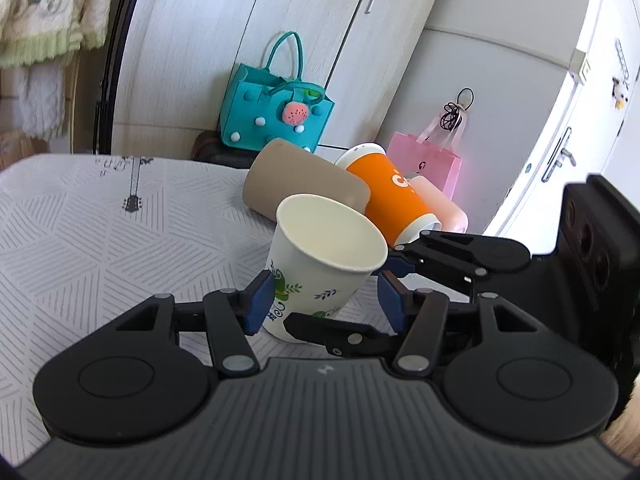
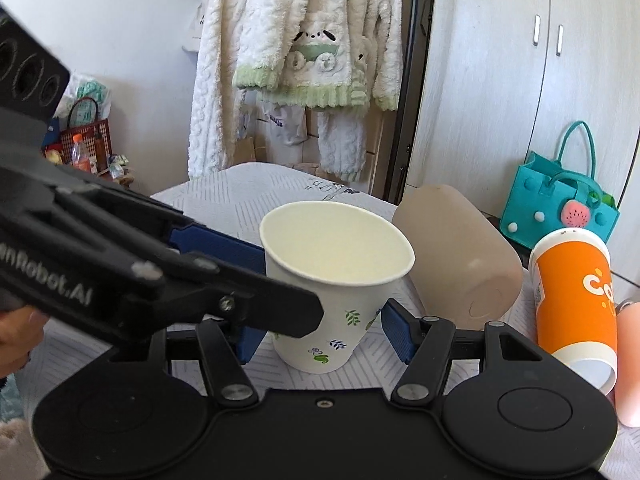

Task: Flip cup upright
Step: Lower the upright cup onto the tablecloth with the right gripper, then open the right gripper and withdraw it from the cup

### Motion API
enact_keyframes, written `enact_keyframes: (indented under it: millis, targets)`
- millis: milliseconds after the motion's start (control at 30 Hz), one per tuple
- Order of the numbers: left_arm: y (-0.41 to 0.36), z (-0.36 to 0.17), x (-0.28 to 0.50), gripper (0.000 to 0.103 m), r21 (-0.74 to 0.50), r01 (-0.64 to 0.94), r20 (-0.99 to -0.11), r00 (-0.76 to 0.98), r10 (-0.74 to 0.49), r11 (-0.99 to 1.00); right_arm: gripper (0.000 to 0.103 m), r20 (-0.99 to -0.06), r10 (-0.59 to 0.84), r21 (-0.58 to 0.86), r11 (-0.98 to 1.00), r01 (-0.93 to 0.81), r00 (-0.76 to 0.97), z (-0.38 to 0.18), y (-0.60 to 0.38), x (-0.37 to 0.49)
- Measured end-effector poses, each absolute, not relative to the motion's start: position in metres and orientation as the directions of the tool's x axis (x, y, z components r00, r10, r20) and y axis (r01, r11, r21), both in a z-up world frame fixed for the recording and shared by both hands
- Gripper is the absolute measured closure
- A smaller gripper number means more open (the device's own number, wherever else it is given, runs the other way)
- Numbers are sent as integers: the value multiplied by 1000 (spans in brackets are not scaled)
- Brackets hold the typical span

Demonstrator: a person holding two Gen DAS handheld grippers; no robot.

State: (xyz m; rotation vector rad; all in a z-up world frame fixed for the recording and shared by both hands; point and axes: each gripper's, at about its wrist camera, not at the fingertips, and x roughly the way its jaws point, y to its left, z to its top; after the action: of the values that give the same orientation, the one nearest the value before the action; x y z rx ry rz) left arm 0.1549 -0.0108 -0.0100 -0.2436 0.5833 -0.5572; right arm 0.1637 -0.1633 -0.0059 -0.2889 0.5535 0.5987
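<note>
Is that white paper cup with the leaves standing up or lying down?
Nearly upright, slightly tilted. The white paper cup has its open mouth facing up and its base down by the tablecloth. It looks empty inside.

The white paper cup [image 2: 332, 280] stands mouth up between the right gripper [image 2: 320, 334] pads; the left gripper [image 2: 224, 280] reaches in beside its wall.

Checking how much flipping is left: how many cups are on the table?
4. A white paper cup stands between both grippers; a tan cup, an orange cup and a pink cup lie behind it. Others may be hidden.
</note>
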Motion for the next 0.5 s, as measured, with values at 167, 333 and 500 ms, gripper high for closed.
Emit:
enact_keyframes:
  millis: [167,333,500]
  targets:
    - [-5,-8,151,43,-388,425,-445,691,-570,818,27,-559,447,-139,780,-610,699,-6,-159,156]
    - [-6,-8,144,32,-369,400,-470,698,-540,839,21,-557,437,-132,793,-595,706,-6,-163,153]
    - [-6,-2,129,24,-332,380,-483,717,-502,863,18,-538,427,-115,817,-565,727,-2,-176,139]
